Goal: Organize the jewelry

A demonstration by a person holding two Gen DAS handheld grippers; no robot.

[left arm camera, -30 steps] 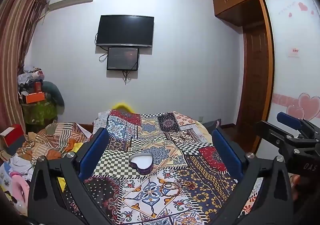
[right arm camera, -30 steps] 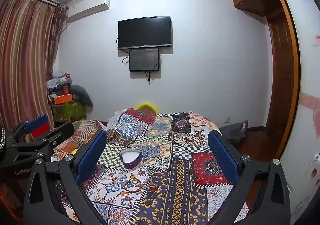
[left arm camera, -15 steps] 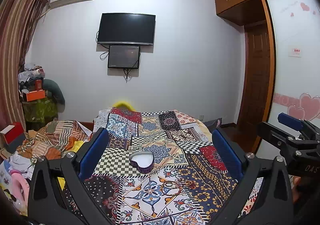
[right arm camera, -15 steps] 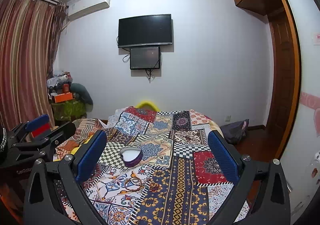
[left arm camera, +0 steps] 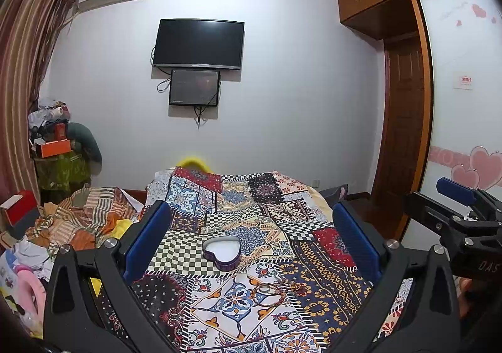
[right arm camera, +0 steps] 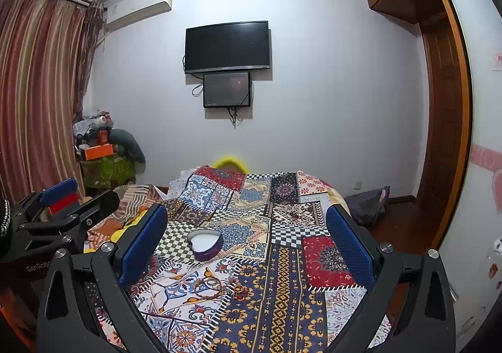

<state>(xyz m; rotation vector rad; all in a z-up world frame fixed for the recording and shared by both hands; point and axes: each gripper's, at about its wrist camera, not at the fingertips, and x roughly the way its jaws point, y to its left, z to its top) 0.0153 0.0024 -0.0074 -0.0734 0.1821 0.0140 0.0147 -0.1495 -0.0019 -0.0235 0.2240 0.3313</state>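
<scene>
A purple heart-shaped box (left arm camera: 221,251) with a white inside sits open on a patterned patchwork cloth (left arm camera: 326,271). Thin bracelets (left arm camera: 266,291) and a small jewelry piece (left arm camera: 296,286) lie on the cloth in front of the box. My left gripper (left arm camera: 251,243) is open and empty, held above and short of the box. My right gripper (right arm camera: 248,243) is open and empty; in its view the box (right arm camera: 205,244) sits left of centre with the bracelets (right arm camera: 210,285) nearer me. Each gripper shows at the edge of the other's view.
A pile of striped clothes (left arm camera: 81,221) lies left of the cloth. A cluttered stand (left arm camera: 59,158) with an orange box is at far left. A TV (left arm camera: 197,44) hangs on the far wall. A wooden wardrobe and door (left arm camera: 404,133) stand right.
Both views have tilted downward a little, so the bracelets in front of the box have come more into view. The grippers stay open.
</scene>
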